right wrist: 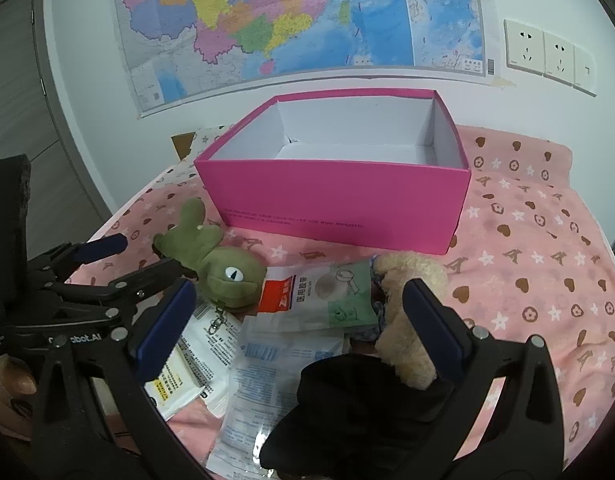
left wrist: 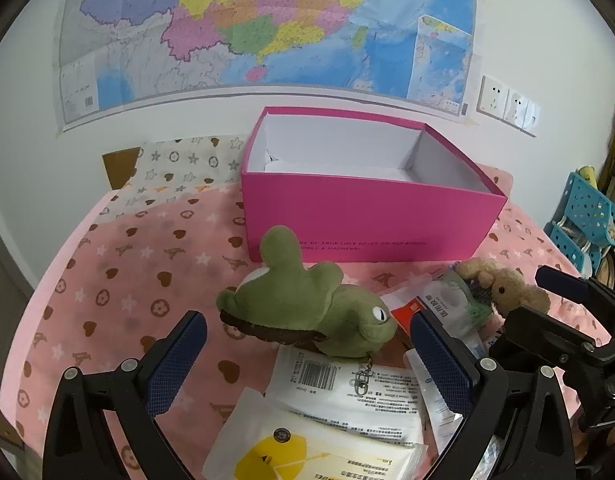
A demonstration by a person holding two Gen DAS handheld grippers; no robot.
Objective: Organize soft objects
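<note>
A green plush frog [left wrist: 307,304] lies on the pink cloth in front of an open pink box [left wrist: 367,216]. My left gripper [left wrist: 307,344] is open, its fingers on either side of the frog's near end. The frog [right wrist: 219,264] and box [right wrist: 339,196] also show in the right wrist view. A beige plush bear [right wrist: 407,312] lies to the frog's right, partly on a black fabric item [right wrist: 359,412]. My right gripper [right wrist: 299,312] is open around the bear, the black fabric and packets. The bear [left wrist: 503,288] also shows in the left wrist view.
Several plastic packets [right wrist: 315,300] and a white pack [left wrist: 339,396] lie heaped between the toys. The box is empty inside. A map hangs on the wall [left wrist: 267,24] behind. A blue crate [left wrist: 587,216] stands past the bed's right edge.
</note>
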